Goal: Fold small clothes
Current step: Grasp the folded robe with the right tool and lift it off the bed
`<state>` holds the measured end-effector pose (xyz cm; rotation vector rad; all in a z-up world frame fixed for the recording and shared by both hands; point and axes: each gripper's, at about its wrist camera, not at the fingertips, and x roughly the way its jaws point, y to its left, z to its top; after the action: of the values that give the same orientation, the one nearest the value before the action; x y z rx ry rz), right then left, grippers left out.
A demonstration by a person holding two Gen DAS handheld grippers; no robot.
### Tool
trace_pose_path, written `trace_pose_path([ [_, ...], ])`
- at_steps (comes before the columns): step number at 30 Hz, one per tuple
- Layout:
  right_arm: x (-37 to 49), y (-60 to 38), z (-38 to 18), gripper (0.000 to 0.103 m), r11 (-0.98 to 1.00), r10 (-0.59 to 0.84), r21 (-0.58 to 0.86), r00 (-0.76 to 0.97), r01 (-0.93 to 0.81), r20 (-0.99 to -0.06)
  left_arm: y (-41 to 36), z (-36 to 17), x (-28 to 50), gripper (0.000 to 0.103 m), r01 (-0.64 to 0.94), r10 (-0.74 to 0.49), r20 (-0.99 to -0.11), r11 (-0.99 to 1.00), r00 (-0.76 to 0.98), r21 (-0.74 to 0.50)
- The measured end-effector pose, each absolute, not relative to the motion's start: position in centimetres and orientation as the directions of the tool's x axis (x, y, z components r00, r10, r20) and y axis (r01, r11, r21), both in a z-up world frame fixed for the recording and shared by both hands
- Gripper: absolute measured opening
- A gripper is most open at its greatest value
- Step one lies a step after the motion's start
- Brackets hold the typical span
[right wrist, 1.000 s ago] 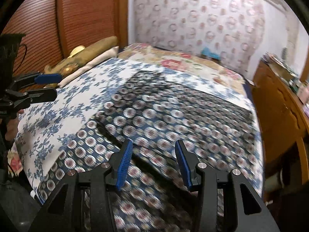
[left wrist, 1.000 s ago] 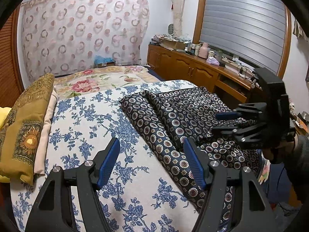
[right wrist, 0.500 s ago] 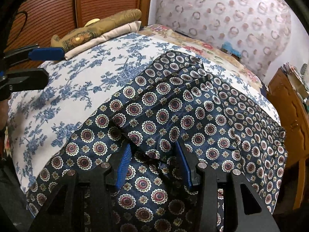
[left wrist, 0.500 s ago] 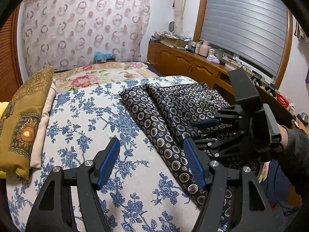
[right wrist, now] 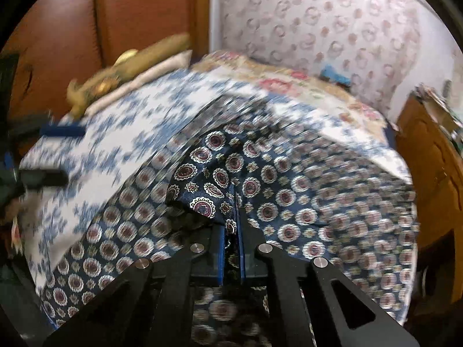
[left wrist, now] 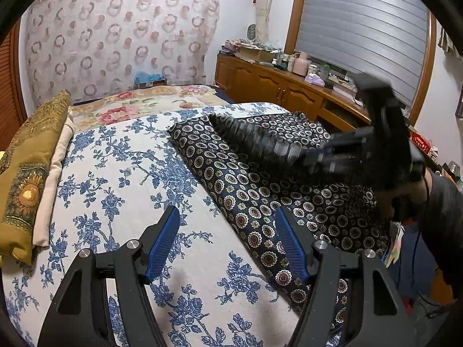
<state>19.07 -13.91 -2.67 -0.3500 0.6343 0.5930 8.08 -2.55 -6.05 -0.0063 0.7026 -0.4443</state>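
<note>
A dark navy garment with round medallion print [left wrist: 260,179] lies spread on the right half of the bed. My left gripper [left wrist: 227,243] is open and empty, hovering over the blue-flowered bedspread [left wrist: 124,173] at the garment's near left edge. My right gripper [right wrist: 231,225] is shut on a fold of the navy garment [right wrist: 208,190] and lifts it off the rest of the cloth. It shows blurred in the left wrist view [left wrist: 327,156], raised above the garment's right side.
A gold cushion [left wrist: 26,173] on a cream pillow lies along the bed's left side. A wooden sideboard [left wrist: 289,92] with clutter runs along the right wall under a shuttered window. A patterned curtain [left wrist: 121,34] hangs behind the bed.
My right gripper closed on a fold of the navy garment and is pulling it up, moving fast. My left gripper stayed open over the bedspread.
</note>
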Motion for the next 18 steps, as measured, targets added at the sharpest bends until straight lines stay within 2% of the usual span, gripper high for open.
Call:
trace_pose_path([
  [7,21.4,-18.7,0.8,0.007,0.874,0.352,-0.091,0.752,-0.477,-0.557,-2.7,-6.1,8.0,0.069,0.394,-0.398,-0.627,0.906,0.67,-0.154],
  [18,27.3,-22.0,1.1,0.007,0.942,0.253,-0.042,0.788,-0.332,-0.562,-2.9,-6.3,8.3,0.069,0.396,-0.396,-0.635,0.906,0.663,-0.151],
])
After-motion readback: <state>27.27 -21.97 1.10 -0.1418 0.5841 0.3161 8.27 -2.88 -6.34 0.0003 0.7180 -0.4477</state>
